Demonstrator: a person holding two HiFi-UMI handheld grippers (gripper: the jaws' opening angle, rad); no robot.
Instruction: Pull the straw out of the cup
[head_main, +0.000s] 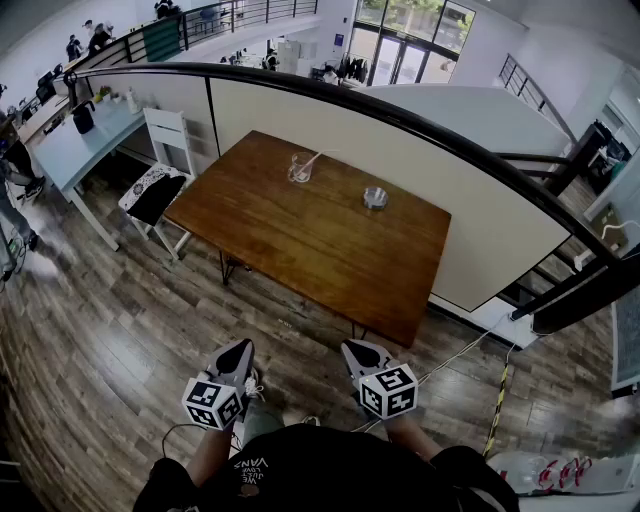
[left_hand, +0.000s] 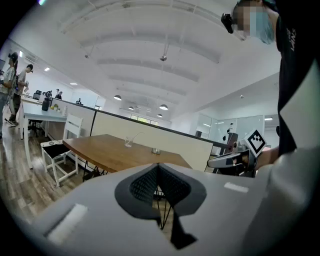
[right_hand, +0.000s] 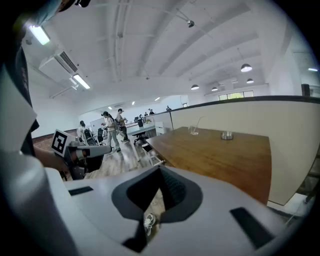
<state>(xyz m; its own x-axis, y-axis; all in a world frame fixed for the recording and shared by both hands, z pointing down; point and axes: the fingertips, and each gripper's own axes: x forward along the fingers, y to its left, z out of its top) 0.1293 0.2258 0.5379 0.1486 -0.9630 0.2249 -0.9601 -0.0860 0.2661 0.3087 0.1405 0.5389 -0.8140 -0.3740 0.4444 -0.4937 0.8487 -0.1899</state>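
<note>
1. Left tongs (head_main: 240, 350) and right tongs (head_main: 356, 350) are both pinched fully together with nothing in them. In each gripper view the ribbed pads meet at a point, with only floor showing behind.
2. I hold them low and side by side in front of my body, tips aimed toward the table (head_main: 330, 250). I read this as a carrying pose, since nothing is within reach.
3. The cup (head_main: 300, 168) stands on the far side of the table, near the partition wall (head_main: 400, 150). The straw (head_main: 318, 157) sits in it, leaning out over the rim to the right. Both are well apart from my tongs, with most of the tabletop and a strip of wood floor between us.
4. A small round metal dish (head_main: 375, 197) sits to the right of the cup, apart from it (probably not part of the job).
5. My guess at the plan is to walk up, steady the cup with one pair and nip the straw's free end with the other.
6. Hard to make out:
   - The cup is clear and tiny from here, so I cannot tell whether it holds liquid.
   - I cannot see where the straw's lower end rests.
   - My hands are hidden under the marker cubes.
   - In both gripper views the cup is barely a speck beyond the jaws.
</note>
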